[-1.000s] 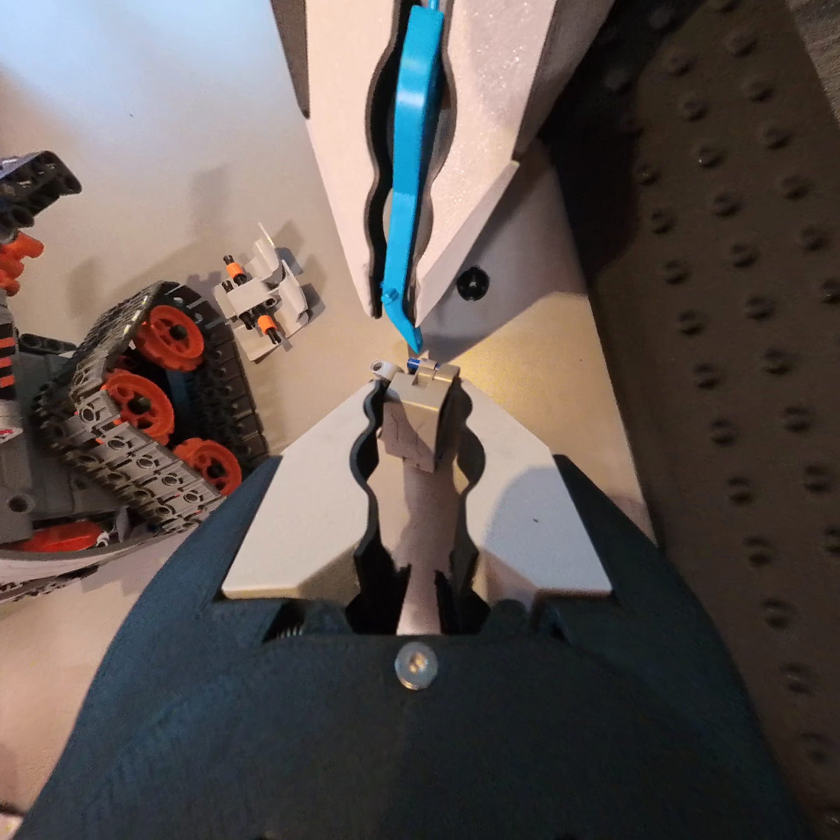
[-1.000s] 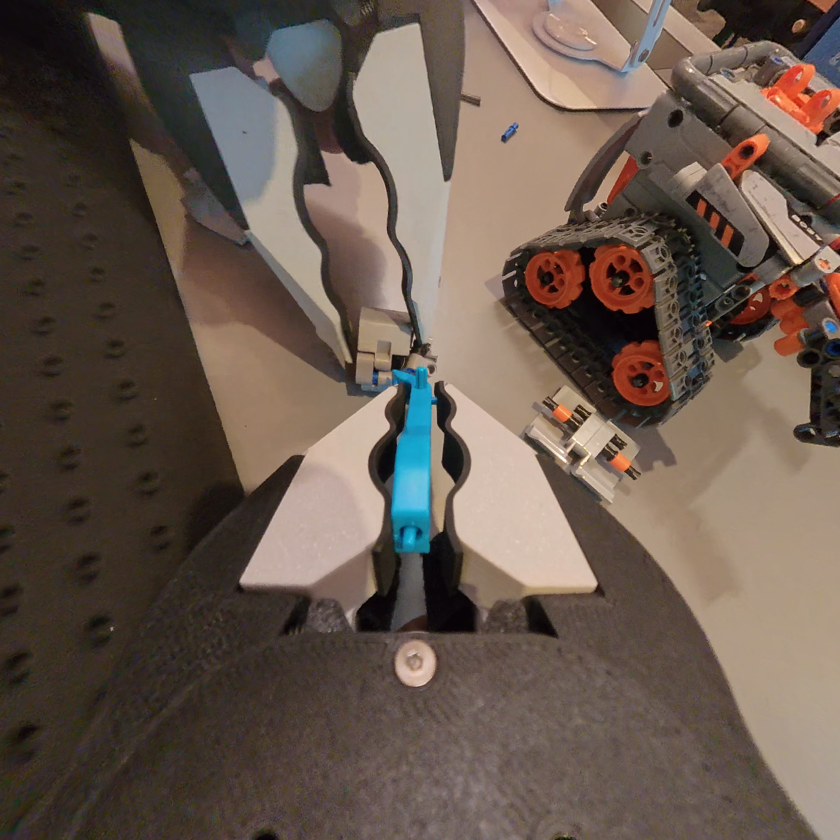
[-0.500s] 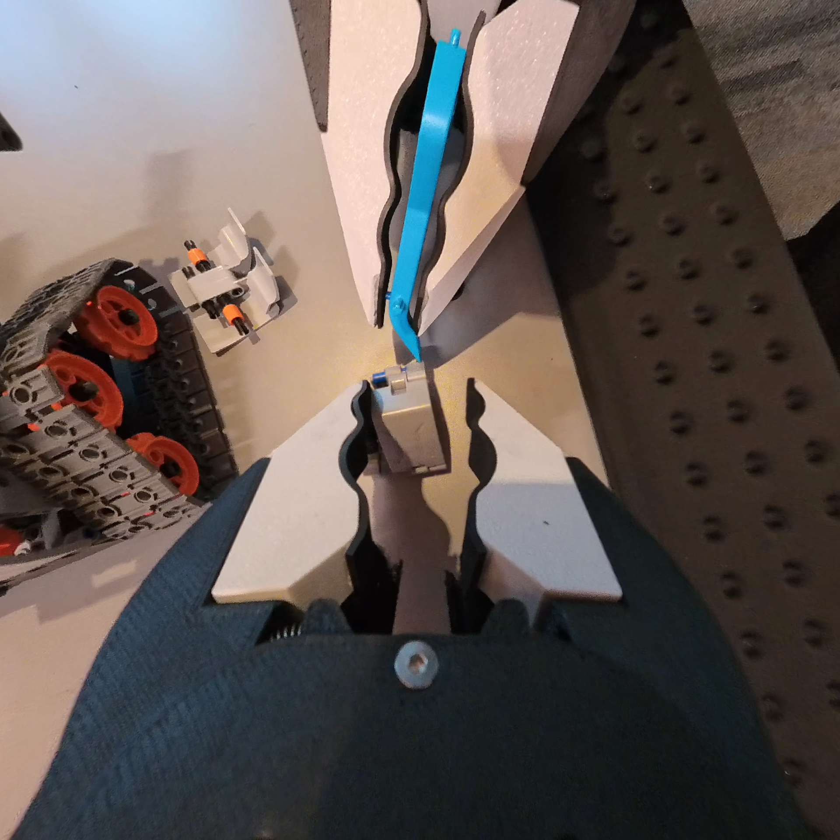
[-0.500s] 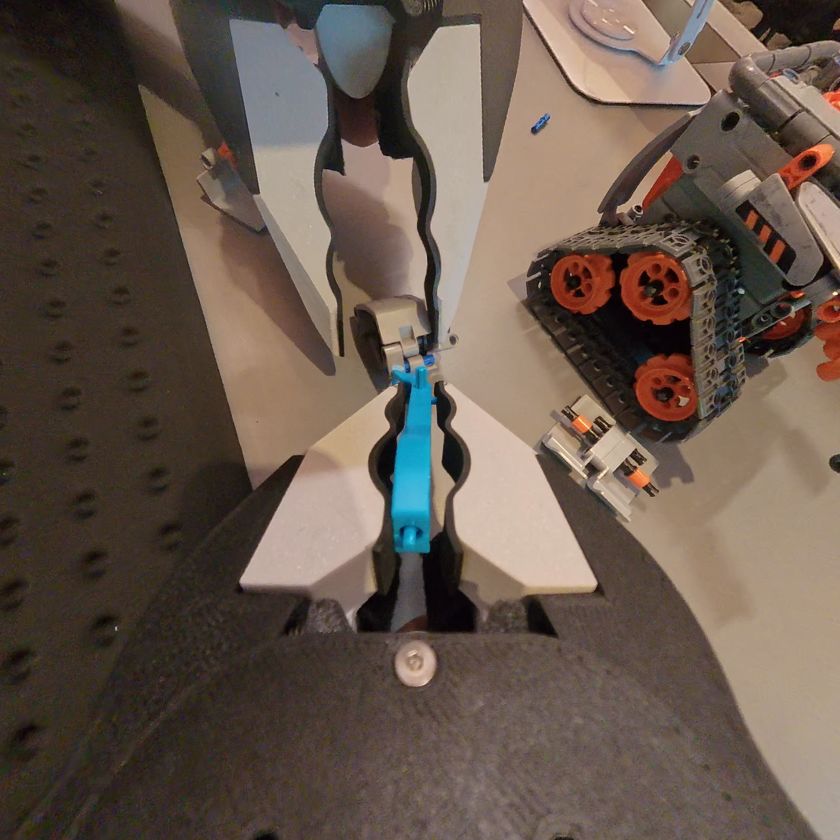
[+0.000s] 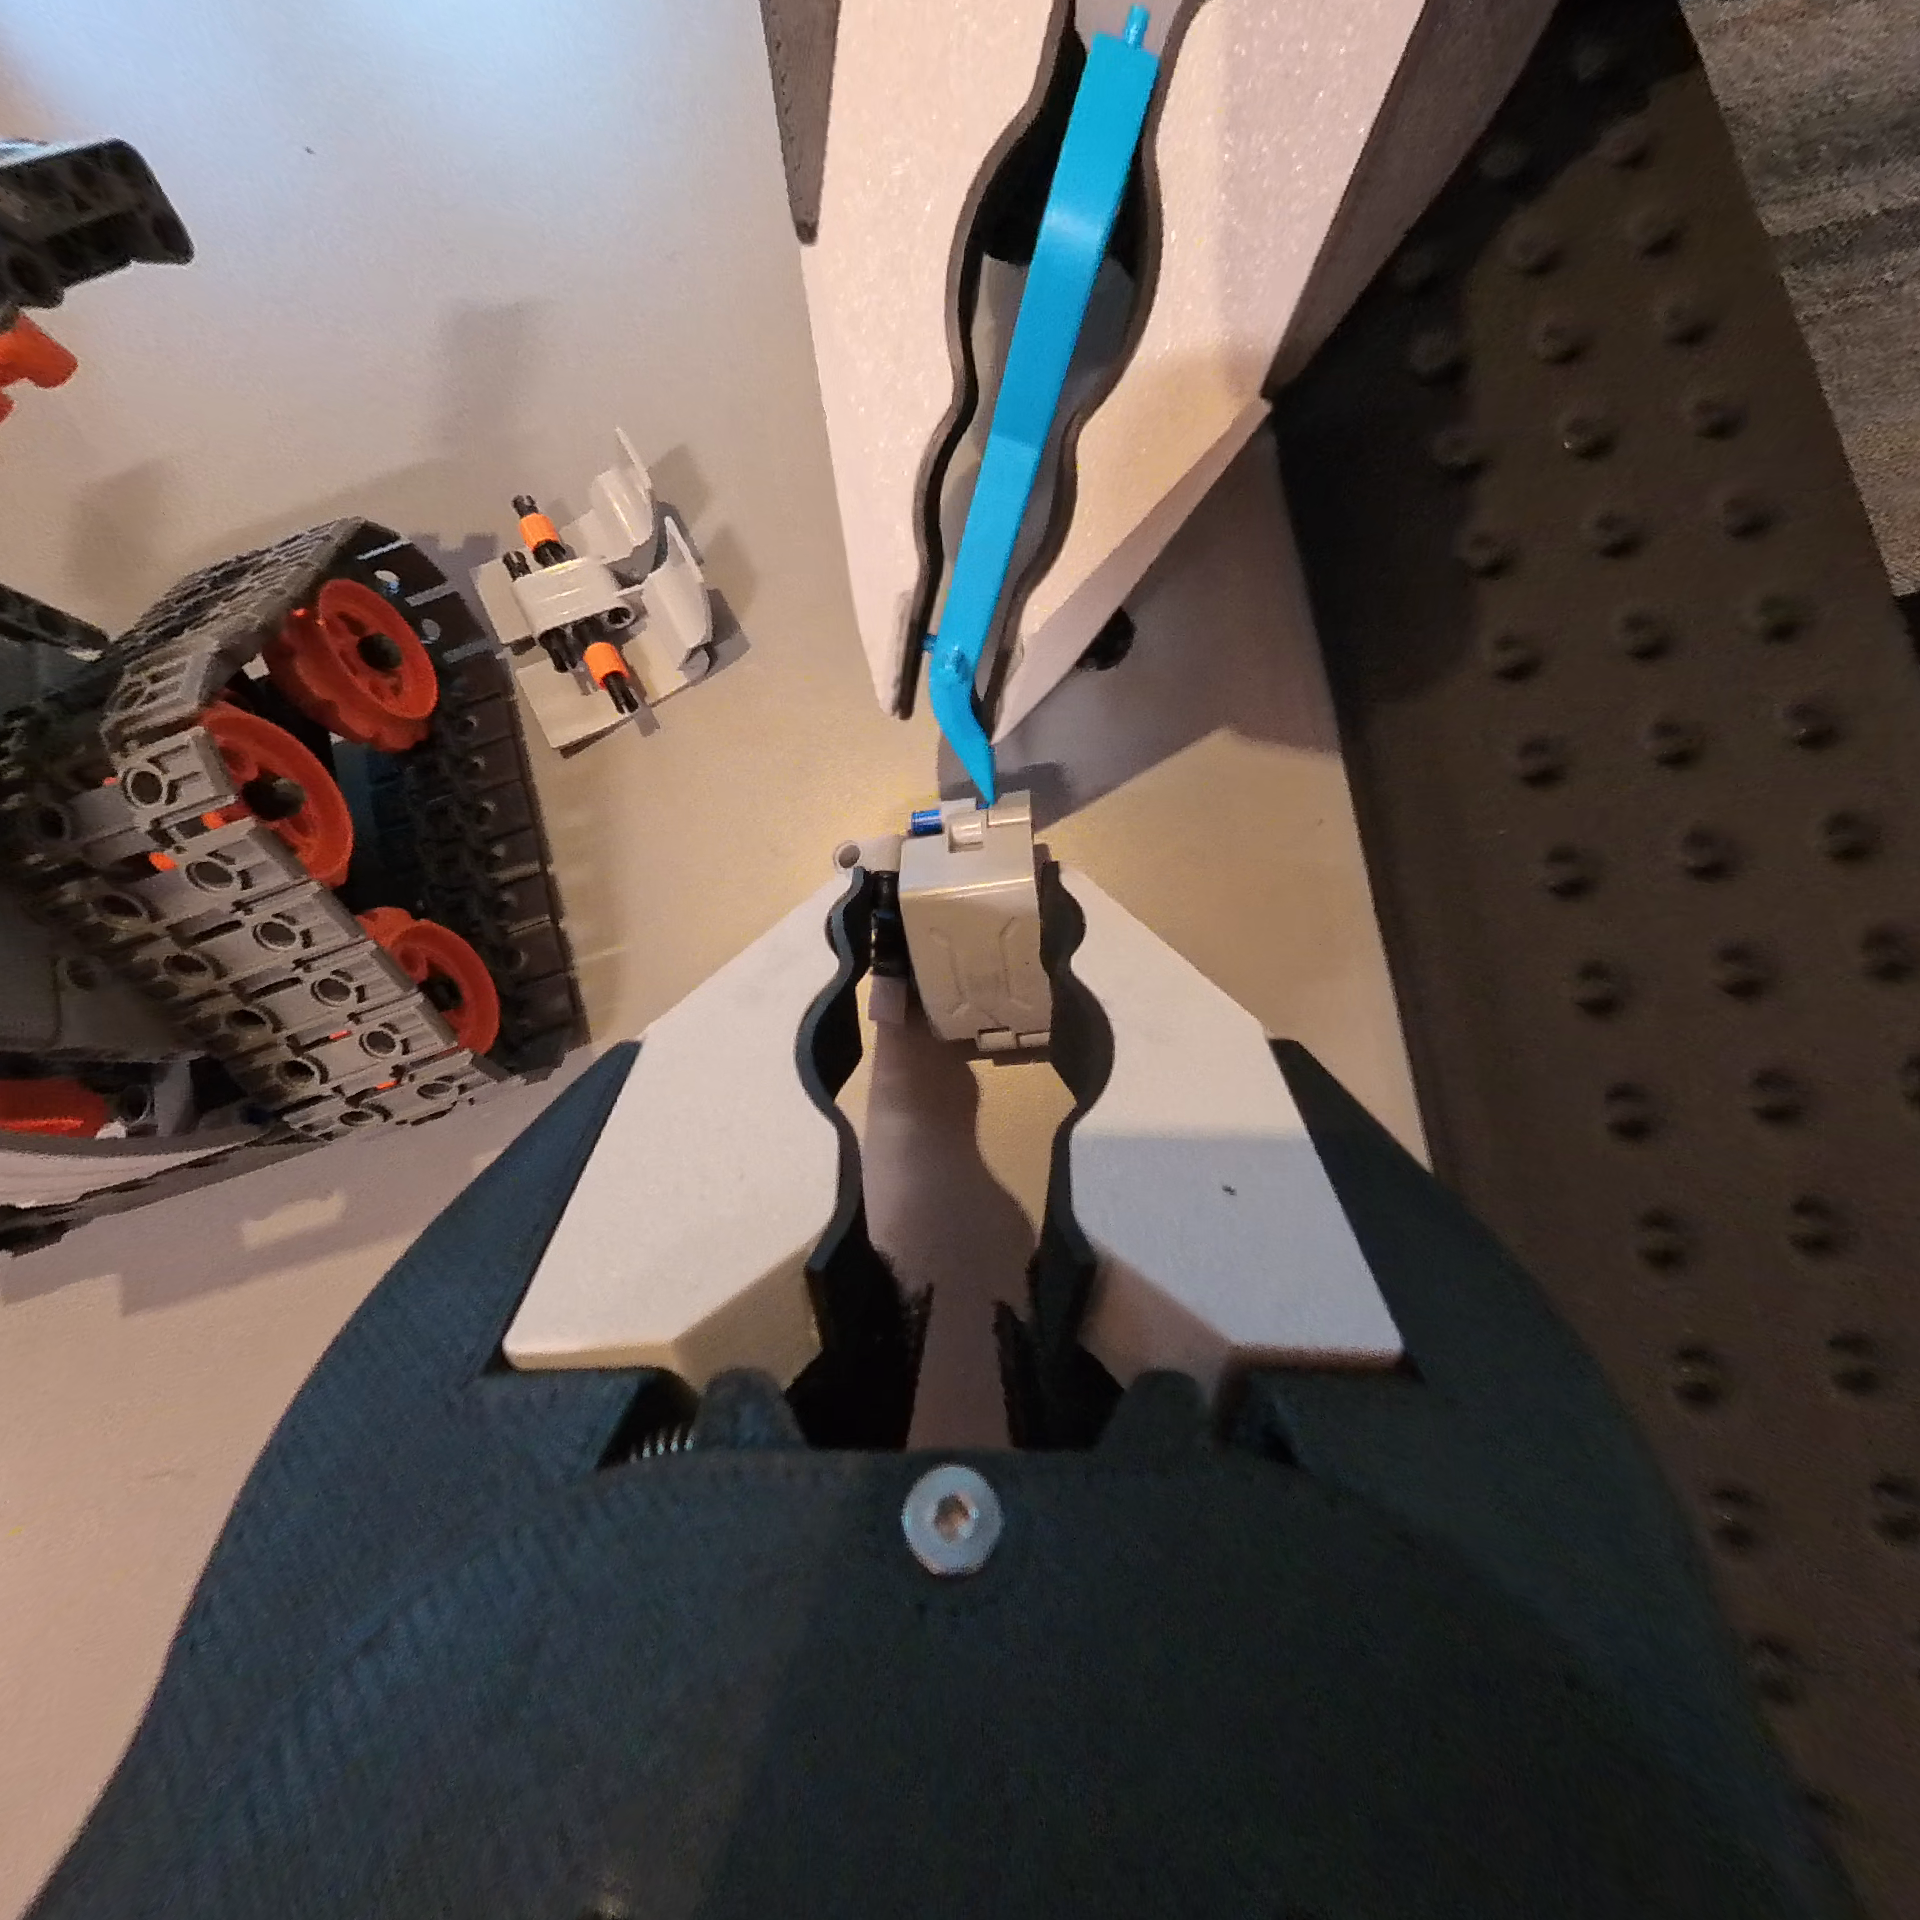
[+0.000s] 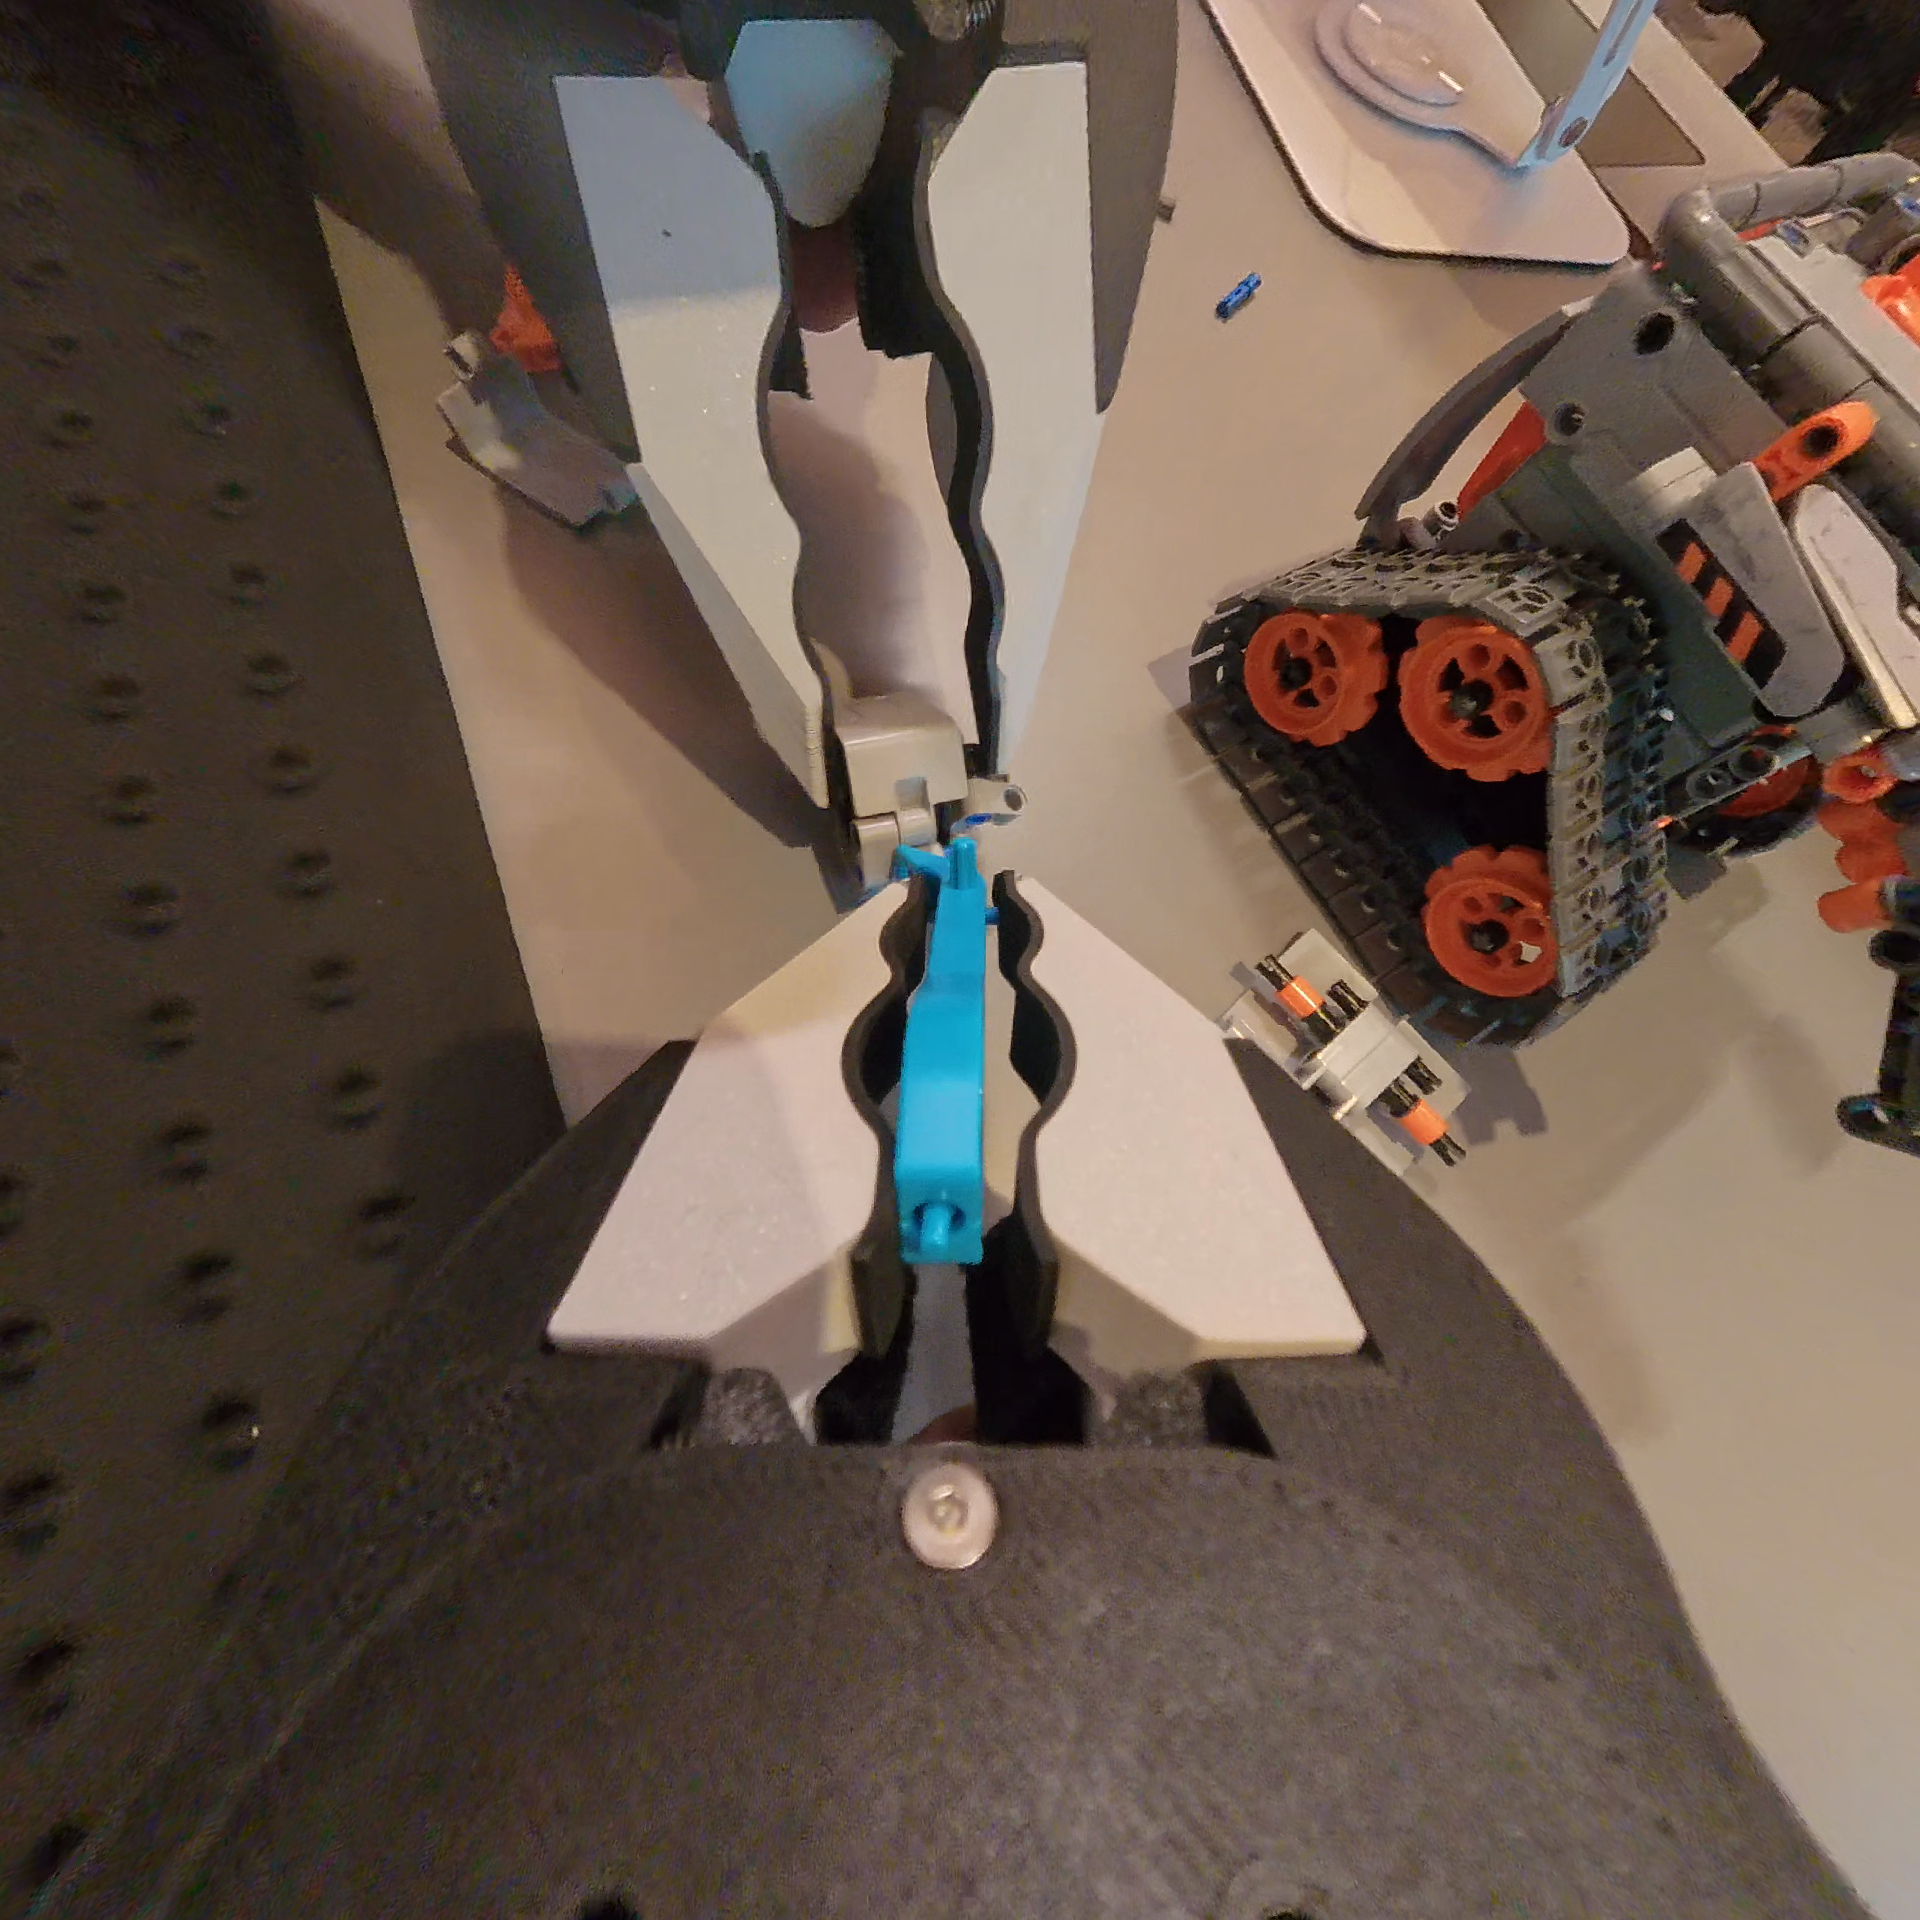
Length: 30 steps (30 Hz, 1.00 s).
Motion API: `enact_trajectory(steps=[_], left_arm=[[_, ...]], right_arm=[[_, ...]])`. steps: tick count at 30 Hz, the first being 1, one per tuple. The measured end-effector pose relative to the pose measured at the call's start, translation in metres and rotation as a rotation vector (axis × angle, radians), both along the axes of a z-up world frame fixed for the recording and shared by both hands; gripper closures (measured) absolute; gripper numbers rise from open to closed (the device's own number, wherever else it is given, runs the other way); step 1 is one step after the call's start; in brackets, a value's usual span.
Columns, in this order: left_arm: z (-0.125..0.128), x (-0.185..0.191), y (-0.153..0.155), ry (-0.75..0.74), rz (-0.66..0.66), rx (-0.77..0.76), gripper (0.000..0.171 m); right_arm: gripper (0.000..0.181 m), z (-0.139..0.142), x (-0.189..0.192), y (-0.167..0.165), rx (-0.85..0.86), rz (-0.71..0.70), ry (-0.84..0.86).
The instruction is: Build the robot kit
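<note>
My left gripper (image 5: 951,883) is shut on a small grey brick assembly (image 5: 971,935) with a blue pin at its far end, held low over the pale table (image 5: 416,260). My right gripper (image 6: 951,894) is shut on a blue lever tool (image 6: 940,1039). The two grippers face each other tip to tip. The blue tool's thin tip (image 5: 977,774) touches the far end of the grey assembly. In the right wrist view the grey assembly (image 6: 894,758) sits between the fingers of the left gripper (image 6: 904,748). In the left wrist view the right gripper (image 5: 951,717) comes down from the top.
A tracked brick vehicle with orange wheels (image 5: 260,831) (image 6: 1455,779) stands beside the grippers. A small grey part with orange pins (image 5: 603,613) (image 6: 1351,1049) lies next to it. A black dimpled mat (image 5: 1662,935) (image 6: 156,831) borders the table. A loose blue pin (image 6: 1238,294) lies farther off. My left and right fingertips are right by each other.
My left gripper's fingers spread off the grey assembly half a second ago and have closed on it again. The blue tool's tip has stayed at the assembly's far end.
</note>
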State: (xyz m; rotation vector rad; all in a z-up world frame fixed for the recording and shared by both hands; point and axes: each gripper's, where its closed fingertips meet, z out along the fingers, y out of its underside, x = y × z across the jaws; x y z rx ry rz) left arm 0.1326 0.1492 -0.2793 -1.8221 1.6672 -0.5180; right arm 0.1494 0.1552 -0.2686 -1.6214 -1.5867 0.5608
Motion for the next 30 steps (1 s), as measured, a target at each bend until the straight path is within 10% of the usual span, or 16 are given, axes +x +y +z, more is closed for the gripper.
enact_trajectory(steps=[30], left_arm=[[0.0031, 0.0015, -0.001, -0.182, 0.036, 0.141, 0.149]], right_arm=[[0.171, -0.0027, -0.0076, -0.0021, 0.04, 0.053, 0.013]])
